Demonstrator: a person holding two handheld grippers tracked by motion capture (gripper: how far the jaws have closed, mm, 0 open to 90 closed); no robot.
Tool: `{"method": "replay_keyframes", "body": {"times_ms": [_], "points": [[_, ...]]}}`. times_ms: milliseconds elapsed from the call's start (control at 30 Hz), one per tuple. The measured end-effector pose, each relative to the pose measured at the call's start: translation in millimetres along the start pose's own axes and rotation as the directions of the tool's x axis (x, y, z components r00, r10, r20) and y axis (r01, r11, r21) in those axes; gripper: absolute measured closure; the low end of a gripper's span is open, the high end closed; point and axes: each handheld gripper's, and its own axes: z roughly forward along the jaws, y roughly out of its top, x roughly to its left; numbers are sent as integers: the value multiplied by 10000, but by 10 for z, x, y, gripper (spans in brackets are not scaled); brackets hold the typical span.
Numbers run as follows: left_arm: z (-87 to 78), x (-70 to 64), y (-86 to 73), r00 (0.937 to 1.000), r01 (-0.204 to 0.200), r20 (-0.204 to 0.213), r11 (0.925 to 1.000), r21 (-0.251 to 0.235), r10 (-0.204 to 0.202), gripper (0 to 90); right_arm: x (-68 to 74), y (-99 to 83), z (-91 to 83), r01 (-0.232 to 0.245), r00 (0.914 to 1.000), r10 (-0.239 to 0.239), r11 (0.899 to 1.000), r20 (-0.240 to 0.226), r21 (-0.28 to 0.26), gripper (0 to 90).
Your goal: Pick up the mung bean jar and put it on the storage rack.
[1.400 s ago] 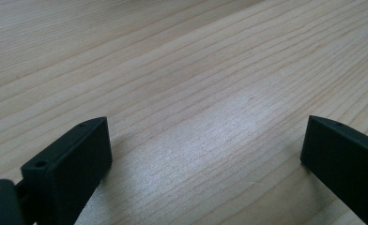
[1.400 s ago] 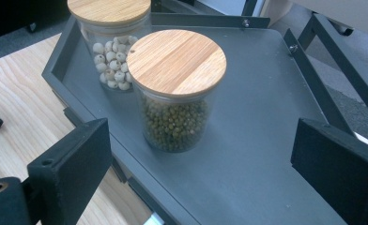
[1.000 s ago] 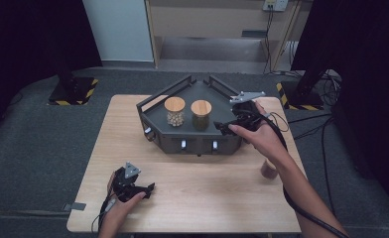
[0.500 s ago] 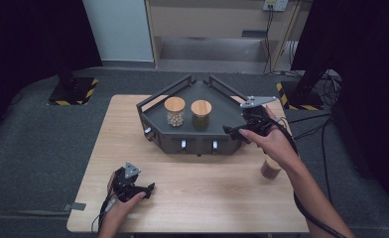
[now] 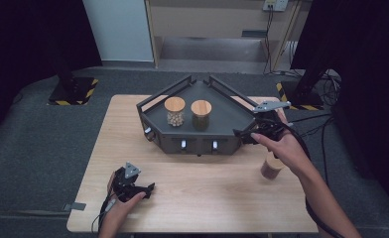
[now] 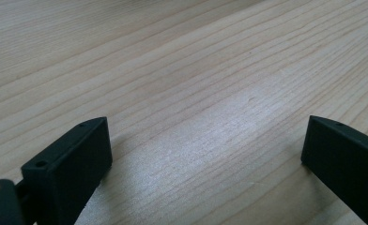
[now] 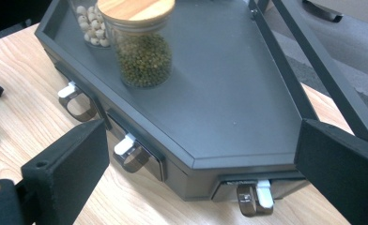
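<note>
The right gripper (image 5: 243,135), jaws spread wide and holding nothing, hovered at the right front corner of the dark tray (image 5: 227,116) on the tabletop (image 5: 202,188). Two wooden-lidded jars stood on the tray: one of green beans (image 7: 142,49), one of pale beans (image 5: 174,111). A third jar (image 5: 271,166) stood near the right forearm. The left gripper (image 5: 144,188), also wide and empty, rested on the tabletop's near left.

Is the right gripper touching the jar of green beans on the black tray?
Apart. The right gripper view shows the right gripper open at the tray's near corner, bare tray floor separating it from the green bean jar.
</note>
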Motion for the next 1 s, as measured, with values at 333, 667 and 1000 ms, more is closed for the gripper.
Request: {"method": "replay_keyframes", "body": {"times_ms": [333, 667, 1000], "points": [[0, 0, 0, 10000, 0, -1, 10000, -3, 0, 8, -64, -138, -60, -254, 9995, 254, 9997, 167, 3, 39], [0, -1, 0, 10000, -2, -4, 10000, 0, 2, 8, -123, -248, -96, -426, 9986, 424, 9991, 323, 51, 39], [0, -1, 0, 10000, -1, -6, 10000, -3, 1, 8, -168, -376, -120, -625, 9969, 619, 9980, 493, 112, 38]]}}
